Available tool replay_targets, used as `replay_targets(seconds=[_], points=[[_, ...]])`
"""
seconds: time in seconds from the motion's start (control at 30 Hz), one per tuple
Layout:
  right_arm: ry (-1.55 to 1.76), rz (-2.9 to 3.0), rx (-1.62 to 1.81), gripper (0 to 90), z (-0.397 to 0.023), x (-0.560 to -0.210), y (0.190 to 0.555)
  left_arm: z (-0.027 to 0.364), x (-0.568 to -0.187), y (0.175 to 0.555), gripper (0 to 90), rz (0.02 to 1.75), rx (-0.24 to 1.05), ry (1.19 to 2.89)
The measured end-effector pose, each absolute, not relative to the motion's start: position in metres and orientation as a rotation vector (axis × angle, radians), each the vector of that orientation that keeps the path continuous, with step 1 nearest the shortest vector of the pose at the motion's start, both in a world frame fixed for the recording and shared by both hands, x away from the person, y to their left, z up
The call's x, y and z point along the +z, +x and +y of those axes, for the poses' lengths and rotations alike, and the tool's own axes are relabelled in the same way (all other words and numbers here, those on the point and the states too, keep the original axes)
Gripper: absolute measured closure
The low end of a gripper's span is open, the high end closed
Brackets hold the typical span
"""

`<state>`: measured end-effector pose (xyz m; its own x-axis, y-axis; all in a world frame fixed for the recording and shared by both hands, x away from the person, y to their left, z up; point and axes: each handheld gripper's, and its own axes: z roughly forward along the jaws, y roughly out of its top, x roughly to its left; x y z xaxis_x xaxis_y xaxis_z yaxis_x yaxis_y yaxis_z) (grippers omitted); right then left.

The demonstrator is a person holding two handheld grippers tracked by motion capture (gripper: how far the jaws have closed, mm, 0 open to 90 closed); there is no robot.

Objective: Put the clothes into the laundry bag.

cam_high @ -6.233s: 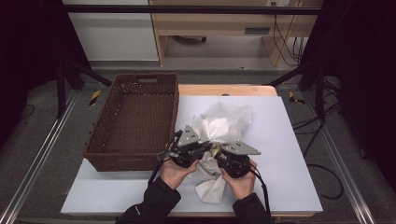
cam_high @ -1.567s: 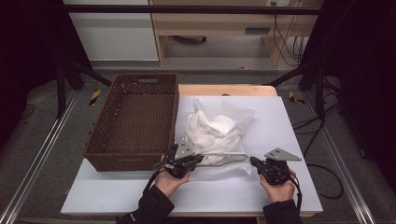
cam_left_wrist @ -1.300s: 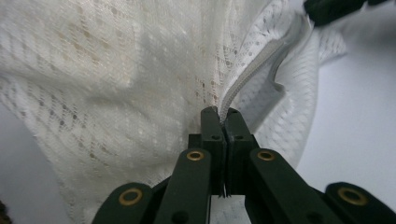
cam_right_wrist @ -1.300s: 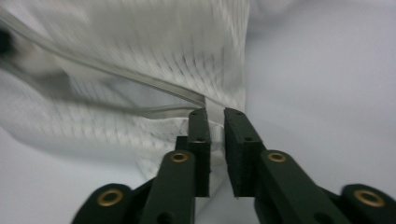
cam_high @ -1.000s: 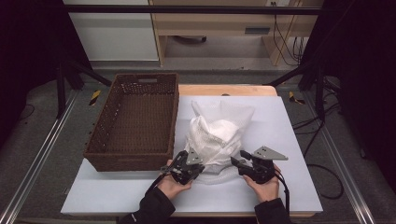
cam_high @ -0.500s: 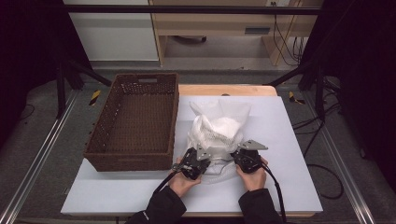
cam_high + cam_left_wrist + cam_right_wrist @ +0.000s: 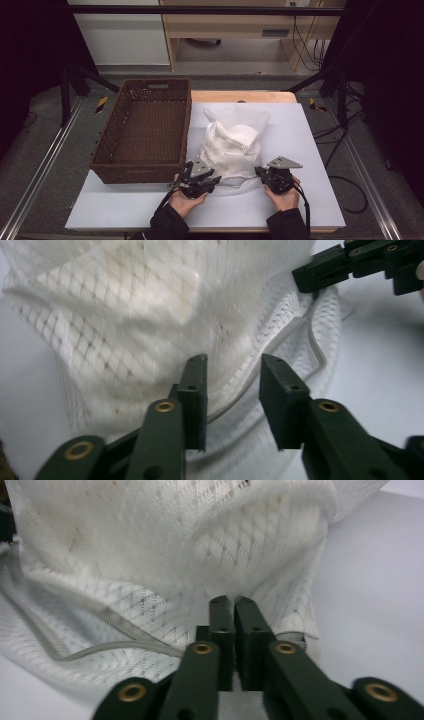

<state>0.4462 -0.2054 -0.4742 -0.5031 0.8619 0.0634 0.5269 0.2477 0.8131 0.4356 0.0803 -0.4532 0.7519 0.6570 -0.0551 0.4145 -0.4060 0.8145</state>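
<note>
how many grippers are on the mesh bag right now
2. The left gripper sits at the near left edge of the white mesh bag, jaws apart over its zipper. The right gripper is at the near right edge, pinched shut on the mesh.

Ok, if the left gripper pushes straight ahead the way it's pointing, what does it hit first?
Likely the white mesh bag: its zipper seam runs between the left gripper's open jaws, though depth is hard to judge.

mesh bag (image 7: 232, 147) – white, diamond weave | basket (image 7: 145, 132) – dk brown wicker | tbl (image 7: 310, 145) – white
</note>
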Motion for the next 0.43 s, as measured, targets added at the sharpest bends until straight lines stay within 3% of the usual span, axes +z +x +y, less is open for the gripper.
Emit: replay_targets(seconds=[0.17, 0.27, 0.43], points=[[1.217, 2.056, 1.250, 46.8, -0.213, -0.466, 0.437, 0.098, -0.455, 0.424, 52.5, 0.824, 0.365, 2.009], [1.205, 2.002, 1.279, 34.5, -0.224, -0.463, 0.432, 0.106, -0.457, 0.422, 47.8, 0.839, 0.370, 1.992], [1.231, 1.964, 1.278, 21.5, -0.242, -0.465, 0.431, 0.114, -0.458, 0.419, 42.3, 0.852, 0.386, 1.950]])
